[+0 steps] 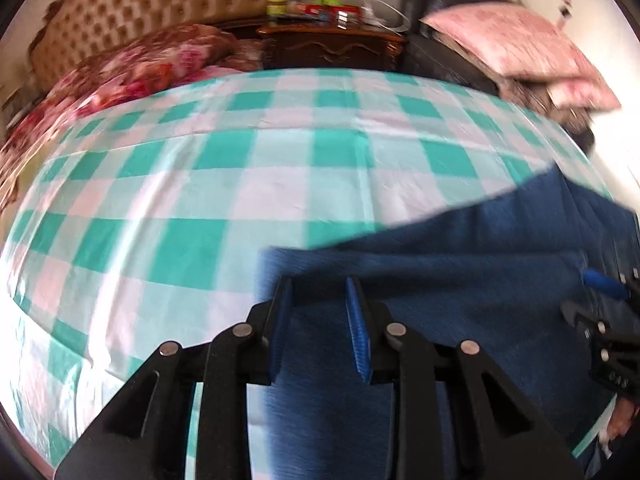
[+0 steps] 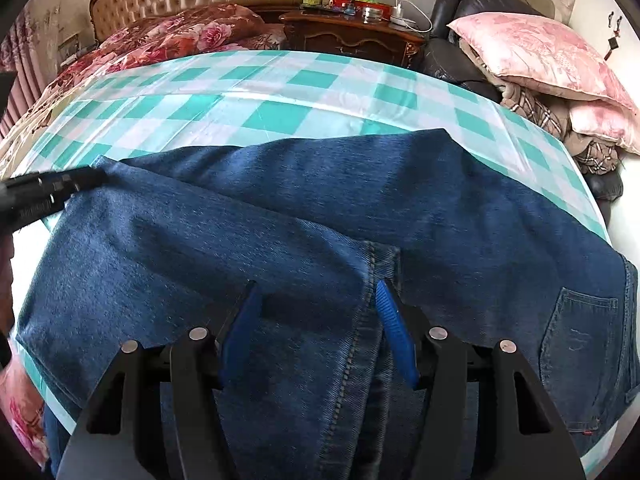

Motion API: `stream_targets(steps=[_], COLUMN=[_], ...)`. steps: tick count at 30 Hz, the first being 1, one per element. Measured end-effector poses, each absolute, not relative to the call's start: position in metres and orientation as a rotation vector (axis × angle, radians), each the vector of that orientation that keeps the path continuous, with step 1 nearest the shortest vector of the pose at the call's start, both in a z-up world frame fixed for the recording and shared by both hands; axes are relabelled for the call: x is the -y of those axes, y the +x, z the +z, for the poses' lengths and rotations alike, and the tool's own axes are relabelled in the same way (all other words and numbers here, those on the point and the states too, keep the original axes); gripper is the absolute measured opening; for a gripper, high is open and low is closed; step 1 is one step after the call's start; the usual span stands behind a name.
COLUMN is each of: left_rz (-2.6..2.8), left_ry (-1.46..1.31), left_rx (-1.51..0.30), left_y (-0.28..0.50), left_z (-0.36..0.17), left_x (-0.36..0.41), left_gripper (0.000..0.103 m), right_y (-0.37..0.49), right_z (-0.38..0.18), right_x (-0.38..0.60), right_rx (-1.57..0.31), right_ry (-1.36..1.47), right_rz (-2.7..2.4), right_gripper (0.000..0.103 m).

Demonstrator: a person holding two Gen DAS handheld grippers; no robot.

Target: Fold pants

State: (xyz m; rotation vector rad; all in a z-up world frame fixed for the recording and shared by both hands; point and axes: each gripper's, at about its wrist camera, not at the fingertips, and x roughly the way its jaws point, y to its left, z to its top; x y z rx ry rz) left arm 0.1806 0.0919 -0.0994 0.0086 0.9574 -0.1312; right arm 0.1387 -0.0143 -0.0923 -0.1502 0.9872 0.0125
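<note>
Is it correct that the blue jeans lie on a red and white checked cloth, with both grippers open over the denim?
Not quite: the checked cloth is green and white, not red and white, as the right wrist view shows. The rest holds: the blue jeans lie on it, and the right gripper and the left gripper are both open over the denim.

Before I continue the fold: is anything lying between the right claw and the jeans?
Nothing visible. The right claw is open directly over the jeans, with only denim and its seam between the fingers. The left claw is likewise over bare denim.
</note>
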Motion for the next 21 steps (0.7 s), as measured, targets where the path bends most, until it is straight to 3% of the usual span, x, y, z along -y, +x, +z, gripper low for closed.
stream_targets(steps=[2,6,13,21], left_rz=[-0.028,0.029,-0.162,-0.180], left_ry=[-0.013,-0.143,-0.048,0.039], left_rx=[-0.950,-0.920,-0.877,-0.941], left_y=[0.179,0.154,0.089,0.063], left_z=[-0.096,-0.086,-0.075,-0.107], left_x=[-0.112,-0.151,-0.091,-0.063], left_gripper=[0.030,0.030,0.030,0.030], right_y=[0.139,0.137,0.139,0.152], right_z=[-0.092,-0.087,-0.062,-0.093], right_x=[0.026,0.050,-0.002,-0.048], right_rx=[-0.997,-1.006,-0.910,-0.989], right_ry=[-0.150,-0.096,-0.112,-0.207], right_rz=[-0.052,-0.124,0.053,0.117], right_gripper=[0.064,0.064,0.063,0.062])
